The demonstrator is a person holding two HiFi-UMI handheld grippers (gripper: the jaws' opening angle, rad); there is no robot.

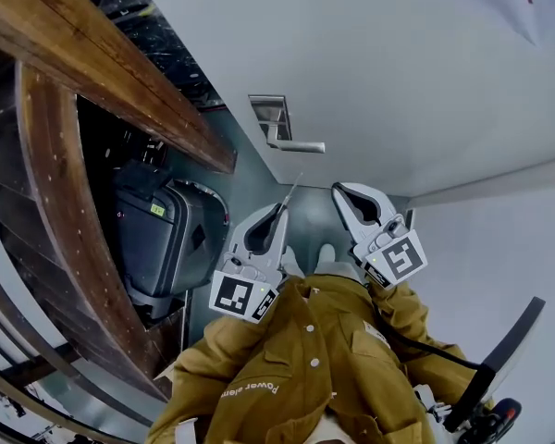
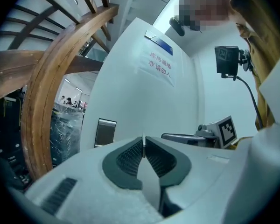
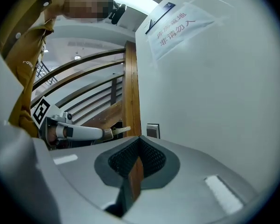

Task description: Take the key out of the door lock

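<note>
Key pinched in fingers of left gripper, raised toward door — right gripper alongside, fingers closed, empty.

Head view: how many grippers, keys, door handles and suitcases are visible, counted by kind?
Grippers: 2 (left gripper, right gripper)
Key: 1
Door handle: 1
Suitcase: 1
Total: 5

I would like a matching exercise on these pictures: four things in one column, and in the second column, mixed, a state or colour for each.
1. left gripper
2. right gripper
3. curved rail
4. door handle

a. silver
b. shut, nothing in it
c. brown wood
d. shut on the key

Pairs: 1-d, 2-b, 3-c, 4-a
</note>
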